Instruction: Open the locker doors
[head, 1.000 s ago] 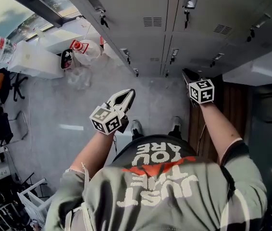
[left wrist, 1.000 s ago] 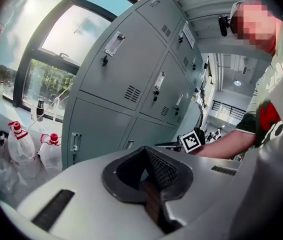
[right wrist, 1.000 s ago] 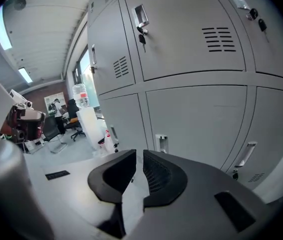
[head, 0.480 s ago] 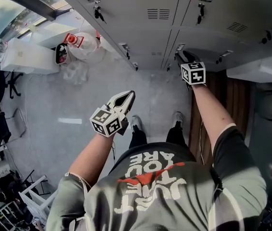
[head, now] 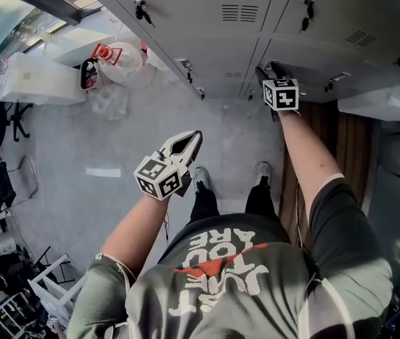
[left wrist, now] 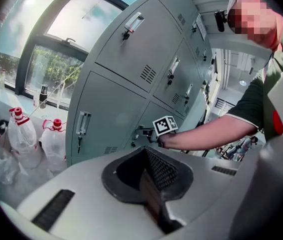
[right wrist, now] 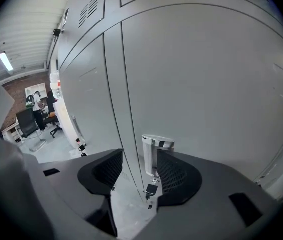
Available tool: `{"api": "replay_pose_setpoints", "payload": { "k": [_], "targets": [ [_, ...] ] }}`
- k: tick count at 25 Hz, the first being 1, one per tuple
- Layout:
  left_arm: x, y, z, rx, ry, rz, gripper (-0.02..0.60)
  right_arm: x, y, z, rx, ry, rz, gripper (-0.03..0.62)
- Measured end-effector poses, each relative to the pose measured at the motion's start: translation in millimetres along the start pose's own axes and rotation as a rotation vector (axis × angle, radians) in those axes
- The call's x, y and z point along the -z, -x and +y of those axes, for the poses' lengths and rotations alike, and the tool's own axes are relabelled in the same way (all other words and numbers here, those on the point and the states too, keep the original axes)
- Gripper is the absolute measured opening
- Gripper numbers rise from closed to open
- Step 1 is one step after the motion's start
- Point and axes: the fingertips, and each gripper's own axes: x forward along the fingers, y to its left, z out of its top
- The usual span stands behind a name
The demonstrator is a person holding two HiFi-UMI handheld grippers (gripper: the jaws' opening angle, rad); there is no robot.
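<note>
A bank of grey lockers (head: 207, 48) runs across the top of the head view, with their doors closed. My right gripper (head: 264, 71) is at a bottom-row locker. In the right gripper view its jaws have just been opening, and they stand apart around that door's small metal handle (right wrist: 154, 153). The handle is close to the right pad, and a key (right wrist: 150, 189) hangs below it. My left gripper (head: 189, 141) hangs in mid air over the floor, shut and empty. In the left gripper view its jaws (left wrist: 150, 173) meet, and the right gripper's marker cube (left wrist: 165, 124) shows at the lockers.
Large water bottles (head: 119, 58) and a plastic bag stand on the floor at the lockers' left end, below a white window ledge (head: 44, 83). A pale panel (head: 391, 104) juts out at right over brown boards (head: 345, 147). Chairs and clutter fill the left edge.
My right gripper has moved up the picture to the bottom locker's handle, and its jaws have opened. The left gripper has barely shifted in the head view.
</note>
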Motion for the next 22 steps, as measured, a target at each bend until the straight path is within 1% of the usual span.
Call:
{"api": "replay_pose_setpoints", "payload": {
  "k": [7,14,22],
  "targets": [
    [-7.7,1.3,3.9,0.000,-0.001,-0.014,0.006,-5.5,-15.7,3.8,-0.004,-0.007,0.006,0.216],
    [-8.6,5.0,10.5,-0.012,0.014,-0.020,0.006,-2.6,-14.2,5.1,-0.023,0.023,0.018,0.215],
    [-14.0,-0.1,5.5,-0.002,0.009,-0.026,0.006,7.6,0.0,11.2,-0.043,0.041,0.007,0.215]
  ]
}}
